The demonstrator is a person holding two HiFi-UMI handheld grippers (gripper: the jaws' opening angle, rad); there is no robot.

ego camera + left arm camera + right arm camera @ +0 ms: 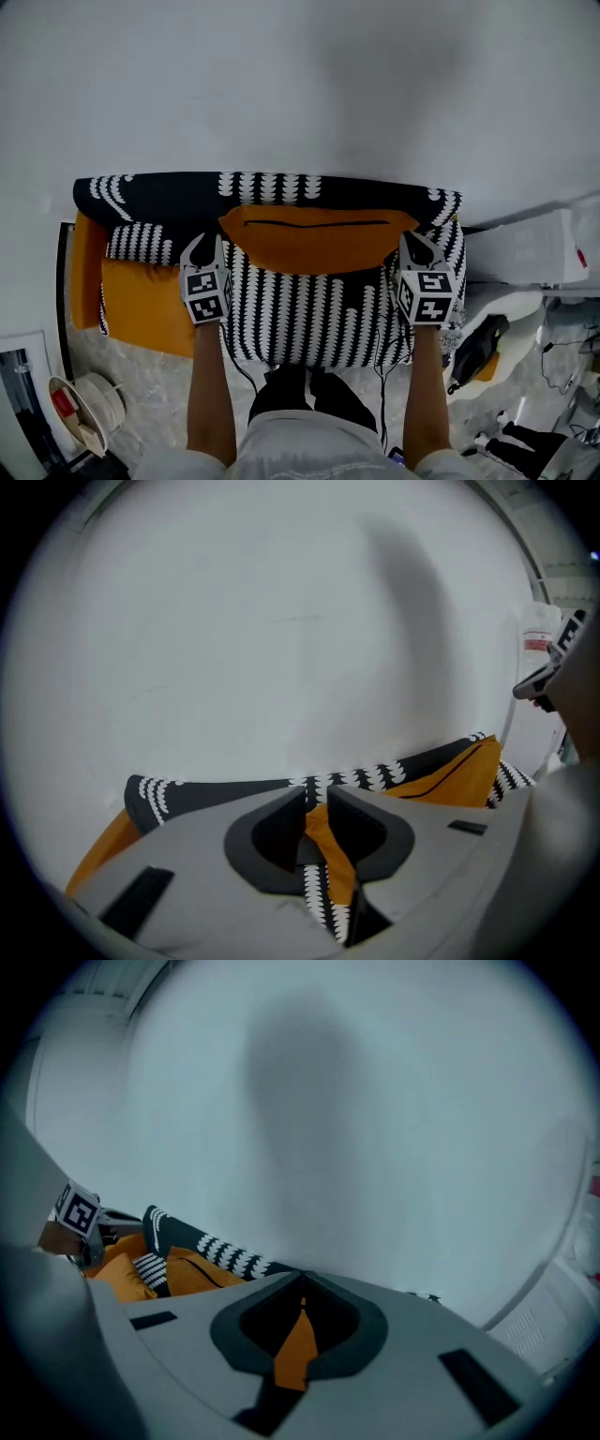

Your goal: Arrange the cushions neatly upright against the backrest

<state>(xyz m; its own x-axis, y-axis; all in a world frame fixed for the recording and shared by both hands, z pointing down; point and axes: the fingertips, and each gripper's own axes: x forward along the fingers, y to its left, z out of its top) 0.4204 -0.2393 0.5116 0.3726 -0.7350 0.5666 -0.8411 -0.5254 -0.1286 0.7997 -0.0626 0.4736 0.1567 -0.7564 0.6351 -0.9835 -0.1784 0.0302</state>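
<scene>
At frame centre: orange cushion (314,239) on sofa (309,323)

Item is stood upright, zip uppermost, against the patterned backrest (169,195). Its left corner is pinched between the jaws of the left gripper (204,240); its right corner is clamped by the right gripper (418,242). A second cushion (141,305), also orange, is laid flat at middle left

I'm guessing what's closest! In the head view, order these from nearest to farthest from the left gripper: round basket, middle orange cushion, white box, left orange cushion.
1. middle orange cushion: its corner is between the jaws of the left gripper.
2. left orange cushion: just beside, at the left end of the sofa.
3. round basket: on the floor, lower left.
4. white box: far right.
</scene>
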